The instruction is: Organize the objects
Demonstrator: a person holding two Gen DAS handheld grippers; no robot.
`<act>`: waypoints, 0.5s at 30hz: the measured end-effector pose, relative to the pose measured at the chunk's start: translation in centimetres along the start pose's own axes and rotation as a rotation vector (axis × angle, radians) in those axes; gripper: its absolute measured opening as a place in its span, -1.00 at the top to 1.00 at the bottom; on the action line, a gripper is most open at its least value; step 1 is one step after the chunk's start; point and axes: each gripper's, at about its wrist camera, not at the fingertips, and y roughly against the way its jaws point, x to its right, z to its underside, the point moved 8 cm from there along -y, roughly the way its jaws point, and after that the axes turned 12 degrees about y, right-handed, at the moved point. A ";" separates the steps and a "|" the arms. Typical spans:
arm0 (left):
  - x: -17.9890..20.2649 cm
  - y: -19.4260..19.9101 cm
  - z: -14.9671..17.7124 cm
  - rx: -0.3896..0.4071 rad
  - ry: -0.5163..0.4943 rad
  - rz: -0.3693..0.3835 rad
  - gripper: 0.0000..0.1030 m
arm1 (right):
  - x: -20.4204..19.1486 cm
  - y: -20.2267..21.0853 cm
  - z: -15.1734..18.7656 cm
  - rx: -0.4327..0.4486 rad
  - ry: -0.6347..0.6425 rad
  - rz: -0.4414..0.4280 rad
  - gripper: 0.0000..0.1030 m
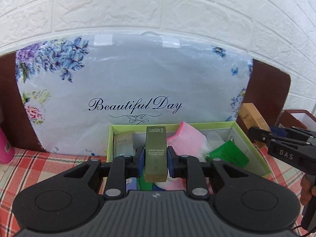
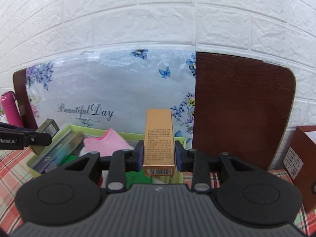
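My left gripper (image 1: 155, 156) is shut on an olive-green carton (image 1: 155, 152), held lengthwise above the light green box (image 1: 254, 146). My right gripper (image 2: 159, 153) is shut on a gold carton (image 2: 159, 138), raised over the right end of the same green box (image 2: 59, 132). In the box lie a pink cloth (image 1: 187, 142), a green packet (image 1: 229, 154) and a pale carton marked VIVX (image 1: 124, 144). The right gripper (image 1: 256, 133) with its gold carton (image 1: 252, 118) shows at the right of the left wrist view. The left gripper (image 2: 42, 138) with the olive carton (image 2: 49, 128) shows at the left of the right wrist view.
A floral bag reading "Beautiful Day" (image 1: 134, 83) leans on a brown board (image 2: 241, 106) against the white brick wall. A pink bottle (image 2: 10, 108) stands at the left. A dark red box (image 2: 304, 158) stands at the right. A red plaid cloth (image 1: 29, 167) covers the table.
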 end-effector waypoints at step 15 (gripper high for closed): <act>-1.8 1.8 3.0 0.038 0.053 -0.082 -0.78 | -1.7 4.3 3.8 0.017 0.037 0.041 -1.00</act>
